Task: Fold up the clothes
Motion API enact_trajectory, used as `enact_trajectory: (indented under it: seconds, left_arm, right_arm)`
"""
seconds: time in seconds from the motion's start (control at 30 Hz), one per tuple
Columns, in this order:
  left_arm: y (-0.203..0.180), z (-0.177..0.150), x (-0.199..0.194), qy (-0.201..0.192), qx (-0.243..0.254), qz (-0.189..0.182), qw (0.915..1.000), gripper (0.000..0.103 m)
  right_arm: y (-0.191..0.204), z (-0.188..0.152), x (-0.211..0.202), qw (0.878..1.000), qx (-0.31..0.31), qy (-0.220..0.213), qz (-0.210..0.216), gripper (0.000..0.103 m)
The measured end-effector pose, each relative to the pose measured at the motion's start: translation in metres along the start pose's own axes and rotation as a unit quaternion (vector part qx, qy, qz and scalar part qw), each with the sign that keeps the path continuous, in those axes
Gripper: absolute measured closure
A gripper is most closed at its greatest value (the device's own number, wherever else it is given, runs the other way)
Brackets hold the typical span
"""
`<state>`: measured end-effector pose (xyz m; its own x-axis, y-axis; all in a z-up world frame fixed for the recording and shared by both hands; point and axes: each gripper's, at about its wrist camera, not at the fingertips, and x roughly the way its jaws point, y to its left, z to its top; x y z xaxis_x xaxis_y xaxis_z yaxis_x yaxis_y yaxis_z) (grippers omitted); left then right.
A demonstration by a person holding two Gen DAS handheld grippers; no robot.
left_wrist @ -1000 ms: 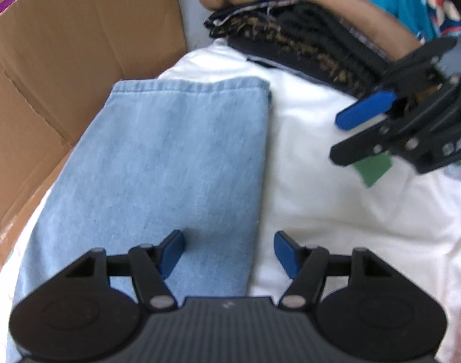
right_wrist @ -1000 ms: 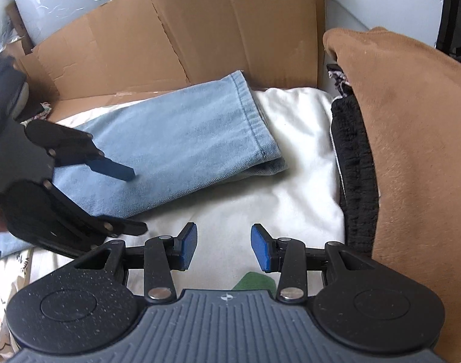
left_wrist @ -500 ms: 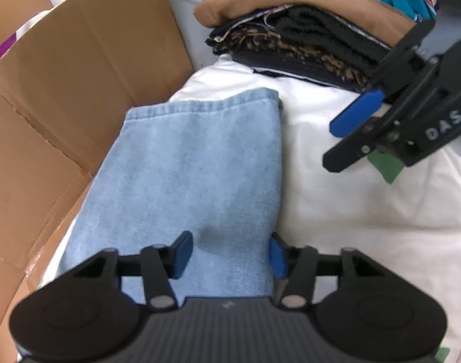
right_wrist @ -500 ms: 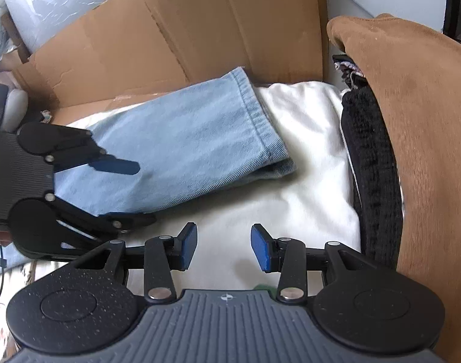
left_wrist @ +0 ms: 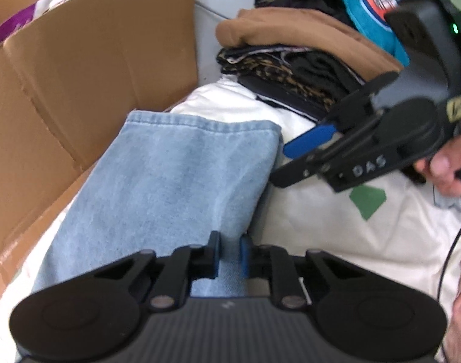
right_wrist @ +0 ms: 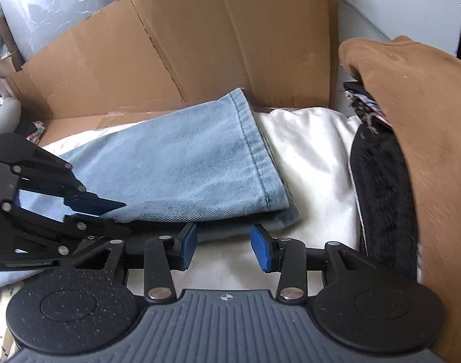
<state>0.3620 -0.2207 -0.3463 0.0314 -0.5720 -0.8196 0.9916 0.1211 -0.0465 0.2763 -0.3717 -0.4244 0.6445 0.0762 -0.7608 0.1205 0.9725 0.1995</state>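
Ahead of the right gripper's (right_wrist: pixel 224 246) parted jaws lies the jeans leg (right_wrist: pixel 182 166), its folded edge just in front of them, with bare white cloth (right_wrist: pixel 315 157) open beyond and to their right. Further right, the stack of folded clothes (right_wrist: pixel 412 139) walls that side. The cardboard box (right_wrist: pixel 200 45) closes the far side. The left gripper (left_wrist: pixel 229 254), jaws closing with denim between them, crowds the space to their left.

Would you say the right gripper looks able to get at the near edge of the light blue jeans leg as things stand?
Probably yes. The right gripper has its jaws apart right at the folded edge of the jeans leg, with nothing between. The left gripper, closing on the denim further along, stays off to the side.
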Motion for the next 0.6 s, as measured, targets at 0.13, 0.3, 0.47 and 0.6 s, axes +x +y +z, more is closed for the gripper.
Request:
enact_trajectory:
  seconds: [0.13,0.3,0.47,0.6]
  left_arm:
    - [0.007,0.001,-0.002,-0.006,-0.018,-0.007,0.9998,0.089]
    - [0.010,0.000,-0.001,-0.006,-0.030,-0.020,0.9993,0.090]
    - [0.008,-0.001,0.007,-0.001,-0.027,-0.032,0.9991,0.090]
    - [0.006,-0.002,0.016,0.005,-0.025,-0.039,0.9989,0.090]
  right_arm:
    - [0.004,0.010,0.006,1.000,-0.007,-0.014,0.004,0.057]
    - [0.003,0.008,0.025,1.000,-0.020,0.016,0.002,0.057]
    - [-0.003,-0.011,0.024,0.999,-0.034,0.029,0.001,0.057]
    - [-0.010,-0.013,0.020,0.999,-0.009,0.033,-0.008,0.057]
